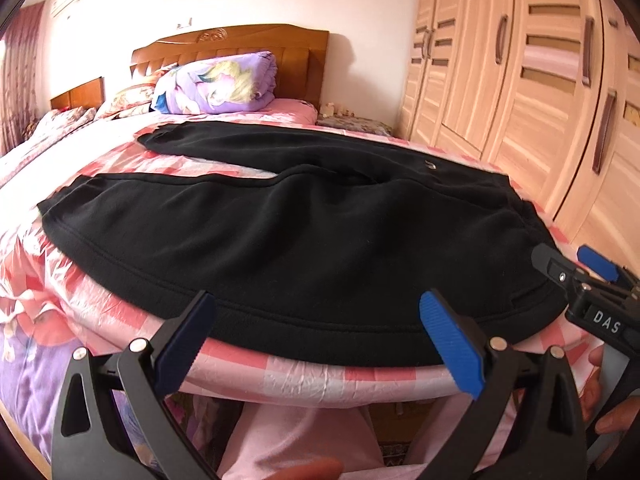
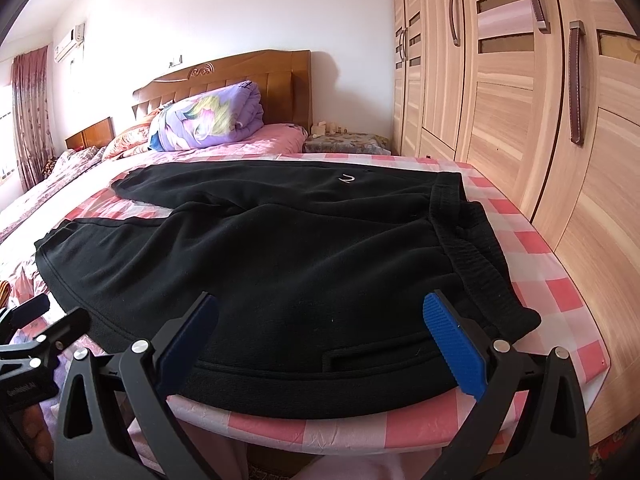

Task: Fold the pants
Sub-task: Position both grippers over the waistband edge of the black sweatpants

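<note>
Black pants (image 1: 280, 236) lie flat on the bed, waistband (image 2: 472, 240) to the right, both legs stretching left and apart. A small white logo (image 2: 346, 179) shows on the far leg. My left gripper (image 1: 320, 332) is open, hovering over the near hem-side edge of the near leg, nothing between its blue pads (image 1: 452, 344). My right gripper (image 2: 324, 336) is open too, hovering above the near hip area by a pocket slit (image 2: 372, 354). The right gripper (image 1: 576, 272) also appears at the right edge of the left wrist view, and the left gripper (image 2: 44, 328) at the left edge of the right wrist view.
The bed has a pink checked sheet (image 2: 560, 292). A folded purple quilt (image 1: 216, 84) and pillows rest by the wooden headboard (image 1: 240, 46). A tall wooden wardrobe (image 2: 520, 92) stands close along the right. A person's pink-trousered legs (image 1: 296, 436) are below the bed edge.
</note>
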`<state>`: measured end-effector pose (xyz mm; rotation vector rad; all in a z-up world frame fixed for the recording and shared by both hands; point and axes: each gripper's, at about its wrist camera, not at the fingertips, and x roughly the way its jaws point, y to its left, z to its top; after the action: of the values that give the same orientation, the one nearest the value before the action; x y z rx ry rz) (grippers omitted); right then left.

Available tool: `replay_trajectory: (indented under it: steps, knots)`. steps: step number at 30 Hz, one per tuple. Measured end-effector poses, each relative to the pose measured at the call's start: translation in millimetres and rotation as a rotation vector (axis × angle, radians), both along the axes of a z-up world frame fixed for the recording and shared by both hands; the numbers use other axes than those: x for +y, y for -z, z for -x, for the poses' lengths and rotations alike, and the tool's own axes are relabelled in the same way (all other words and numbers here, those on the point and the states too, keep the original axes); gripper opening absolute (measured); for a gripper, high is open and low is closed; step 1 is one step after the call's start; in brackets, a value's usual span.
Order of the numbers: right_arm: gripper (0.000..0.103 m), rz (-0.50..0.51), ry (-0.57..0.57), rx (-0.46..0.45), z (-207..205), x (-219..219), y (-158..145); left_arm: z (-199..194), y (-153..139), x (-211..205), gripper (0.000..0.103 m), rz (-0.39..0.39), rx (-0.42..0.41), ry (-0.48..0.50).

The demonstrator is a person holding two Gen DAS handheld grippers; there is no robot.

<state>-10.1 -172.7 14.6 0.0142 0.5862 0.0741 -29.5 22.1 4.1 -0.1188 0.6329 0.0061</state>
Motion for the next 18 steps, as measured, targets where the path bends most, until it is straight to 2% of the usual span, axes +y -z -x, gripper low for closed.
replay_trajectory:
  steps: [12, 18]
  knots:
    - [0.099, -0.002, -0.015, -0.007, 2, 2, -4, 13, -2, 15, 0.102, 0.039, -0.001, -0.058]
    - [0.099, -0.005, -0.016, -0.005, 2, 3, -4, 20, 0, 30, 0.102, 0.149, -0.035, -0.04]
